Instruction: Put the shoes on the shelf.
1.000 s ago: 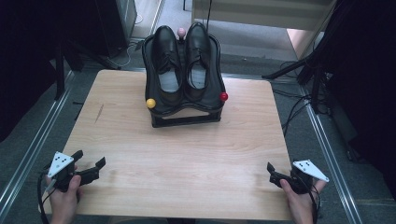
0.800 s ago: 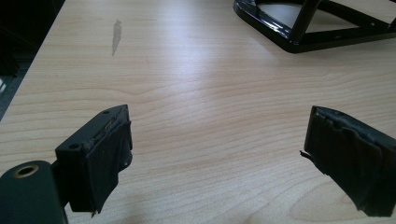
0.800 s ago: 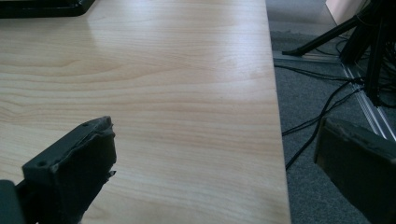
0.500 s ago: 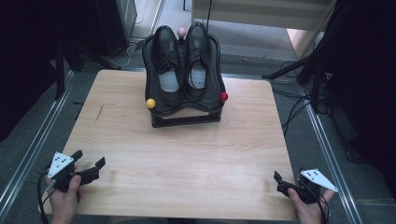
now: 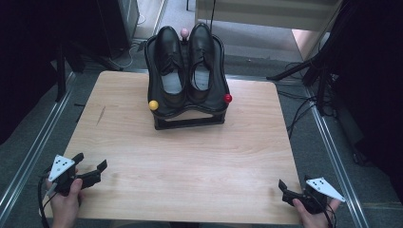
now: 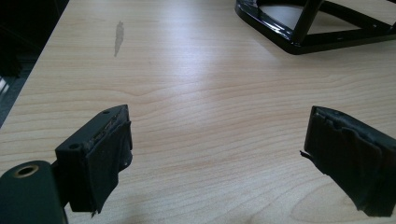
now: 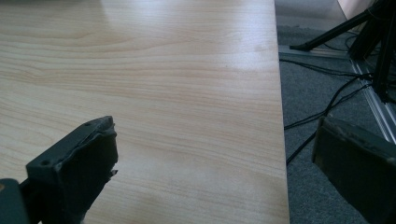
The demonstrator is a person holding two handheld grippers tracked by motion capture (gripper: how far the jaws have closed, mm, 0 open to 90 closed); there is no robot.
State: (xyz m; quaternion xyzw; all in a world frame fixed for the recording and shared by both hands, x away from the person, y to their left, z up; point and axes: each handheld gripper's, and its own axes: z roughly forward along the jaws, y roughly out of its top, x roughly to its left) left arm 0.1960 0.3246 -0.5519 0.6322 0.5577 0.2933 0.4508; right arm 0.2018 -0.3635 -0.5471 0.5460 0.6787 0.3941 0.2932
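A pair of black leather shoes (image 5: 186,66) rests on a tilted black tray stand (image 5: 190,121) at the far middle of the wooden table (image 5: 190,161). The stand carries a yellow ball (image 5: 153,105), a red ball (image 5: 227,98) and a pink ball (image 5: 184,33). At the near left corner a hand holds my left gripper (image 5: 90,162) (image 6: 217,140) open, with bare wood between its jaws. My right gripper (image 5: 294,184) (image 7: 219,154) is open over the near right corner, one jaw past the table's edge. Neither holds anything.
In the left gripper view the stand's black base (image 6: 299,37) lies ahead to the right, past a dark smudge (image 6: 119,37) on the wood. Cables and tripod legs (image 7: 336,28) cross the grey floor right of the table. Metal rails (image 5: 28,156) run along both sides.
My right gripper has drawn back toward the near edge and a little to the right. The left gripper and the shoes have stayed put.
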